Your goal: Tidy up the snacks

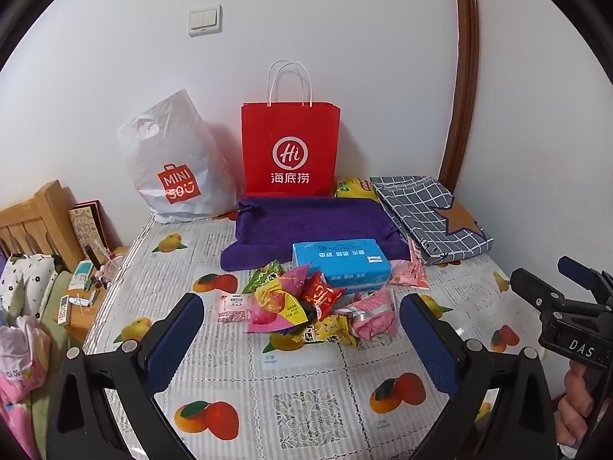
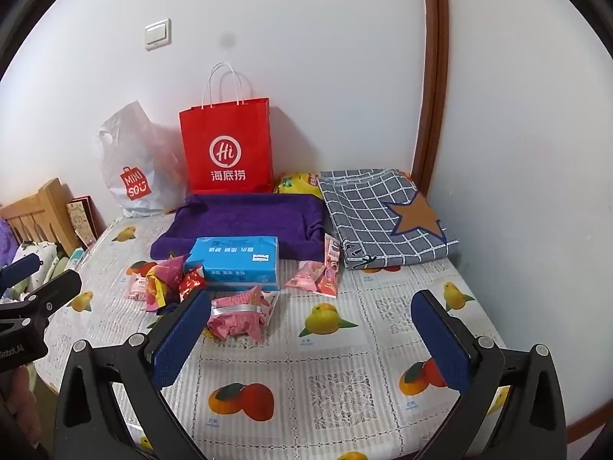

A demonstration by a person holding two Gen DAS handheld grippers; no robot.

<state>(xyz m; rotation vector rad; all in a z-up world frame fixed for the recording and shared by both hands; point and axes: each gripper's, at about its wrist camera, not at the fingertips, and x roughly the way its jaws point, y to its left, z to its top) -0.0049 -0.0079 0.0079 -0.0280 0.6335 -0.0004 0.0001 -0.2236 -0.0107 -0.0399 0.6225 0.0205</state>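
Both spread wide and holding nothing: left tool [image 1: 300, 339] and right tool [image 2: 311, 335], up over the counter [image 1: 306, 402]. Heaped by the blue tissue pack [image 1: 341, 264], in front of the purple tray [image 1: 306, 218]: snacks [image 1: 302, 306]. Behind, a red bag [image 1: 290, 149].

Plain white wall [image 1: 345, 19] behind, a white double light switch [image 1: 205, 20] up on it, a curved dark-brown wooden door frame [image 1: 465, 76] right, a pale slatted wooden headboard [image 1: 34, 218] left.
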